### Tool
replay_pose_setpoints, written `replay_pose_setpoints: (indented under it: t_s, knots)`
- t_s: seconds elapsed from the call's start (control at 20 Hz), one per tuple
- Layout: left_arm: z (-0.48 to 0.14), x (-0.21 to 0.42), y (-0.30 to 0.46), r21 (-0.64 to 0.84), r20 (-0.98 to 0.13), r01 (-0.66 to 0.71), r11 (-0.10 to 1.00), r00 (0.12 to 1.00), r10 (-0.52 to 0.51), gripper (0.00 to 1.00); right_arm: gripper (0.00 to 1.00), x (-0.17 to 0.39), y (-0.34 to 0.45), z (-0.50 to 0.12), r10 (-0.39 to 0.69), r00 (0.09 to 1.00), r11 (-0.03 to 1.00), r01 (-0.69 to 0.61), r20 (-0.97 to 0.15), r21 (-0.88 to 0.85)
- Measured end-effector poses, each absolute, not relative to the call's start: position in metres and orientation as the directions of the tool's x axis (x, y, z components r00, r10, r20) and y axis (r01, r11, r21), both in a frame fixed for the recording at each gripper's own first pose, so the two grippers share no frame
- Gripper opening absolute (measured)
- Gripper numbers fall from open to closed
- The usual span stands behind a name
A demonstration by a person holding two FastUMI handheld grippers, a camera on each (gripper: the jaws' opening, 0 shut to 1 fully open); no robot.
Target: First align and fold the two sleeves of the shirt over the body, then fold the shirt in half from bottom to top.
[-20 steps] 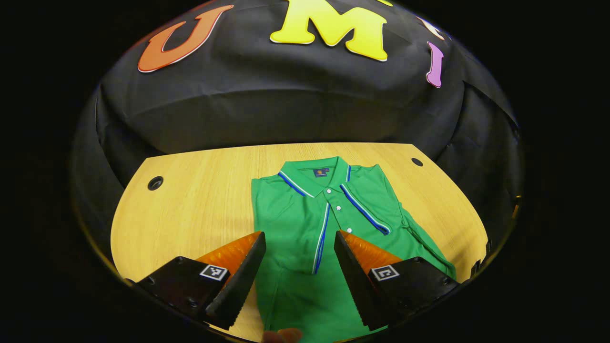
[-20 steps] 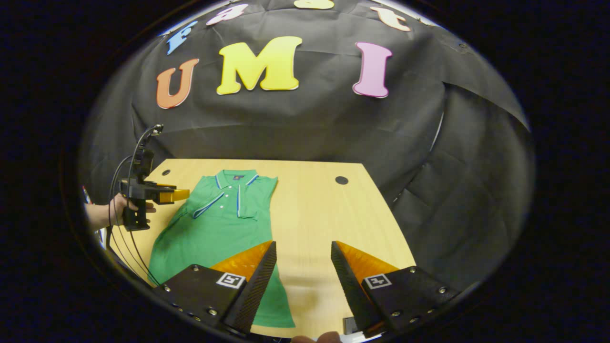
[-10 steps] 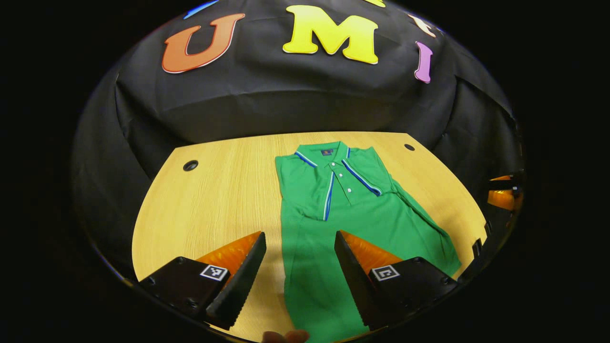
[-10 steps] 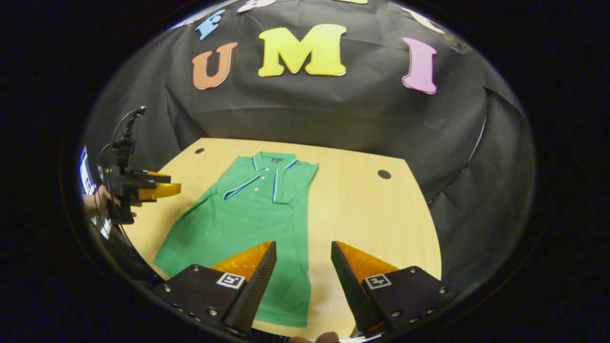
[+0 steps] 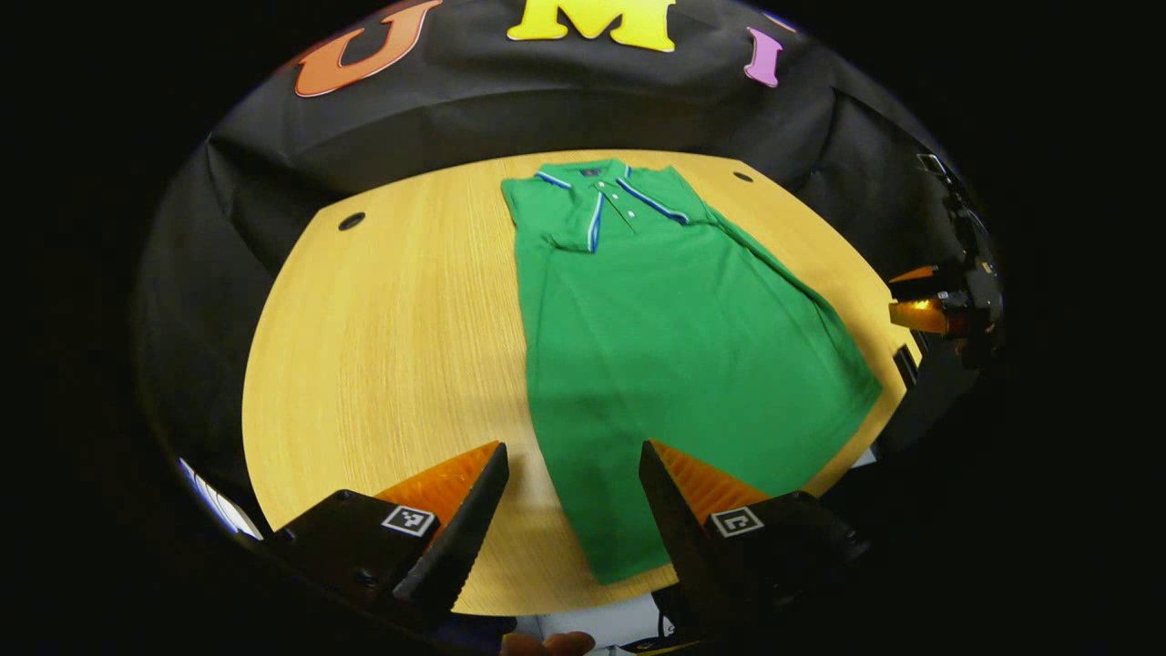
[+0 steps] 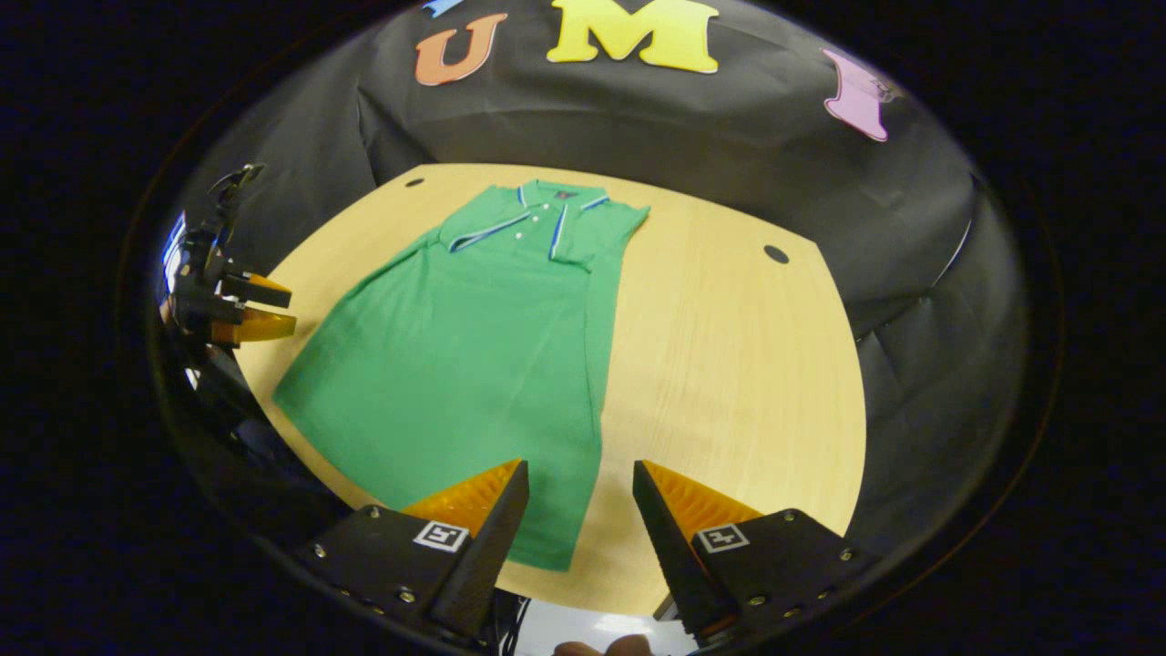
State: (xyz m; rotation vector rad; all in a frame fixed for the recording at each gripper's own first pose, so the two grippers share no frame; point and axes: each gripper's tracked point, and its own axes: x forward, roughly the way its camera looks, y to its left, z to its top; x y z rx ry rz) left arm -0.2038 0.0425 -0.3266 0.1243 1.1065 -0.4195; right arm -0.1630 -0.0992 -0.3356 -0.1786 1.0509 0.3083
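Note:
A green polo shirt (image 5: 674, 346) lies flat on the wooden table (image 5: 383, 346), collar at the far side and hem toward me. Its sleeves are tucked in over the body, so the sides run straight. My left gripper (image 5: 572, 456) hangs open above the hem's left corner, holding nothing. In the right gripper view the shirt (image 6: 474, 346) spreads left of centre, and my right gripper (image 6: 578, 469) is open over the hem's right corner, not touching the cloth. Each view also shows the other gripper off the table's side: the right gripper (image 5: 929, 305) and the left gripper (image 6: 241, 310).
Two round cable holes (image 5: 351, 220) (image 5: 742, 177) sit near the table's far corners. Bare wood (image 6: 729, 364) stretches to the right of the shirt in the right gripper view. The table's near edge runs just beyond my fingertips. The black booth wall stands behind the table.
Both grippers have drawn back from the collar area toward the table's near edge and now look down more steeply. The whole shirt down to its hem has come into sight. Both stayed open.

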Motion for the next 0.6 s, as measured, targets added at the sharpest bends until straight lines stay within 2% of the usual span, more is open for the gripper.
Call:
replay_pose_setpoints:
  t_s: [0.2, 0.6]
  knots:
    - [-0.345, -0.251, 0.033, -0.118, -0.913, 0.439, 0.891, 0.304, -0.271, 0.94, 0.76, -0.199, -0.096, -0.363, 0.165, 0.376, 0.935, -0.355, -0.912, 0.022]
    - [-0.368, -0.277, 0.042, -0.062, -0.939, 0.458, 0.887, 0.275, -0.207, 0.94, 0.76, -0.239, -0.086, -0.392, 0.156, 0.300, 0.917, -0.398, -0.941, 0.026]
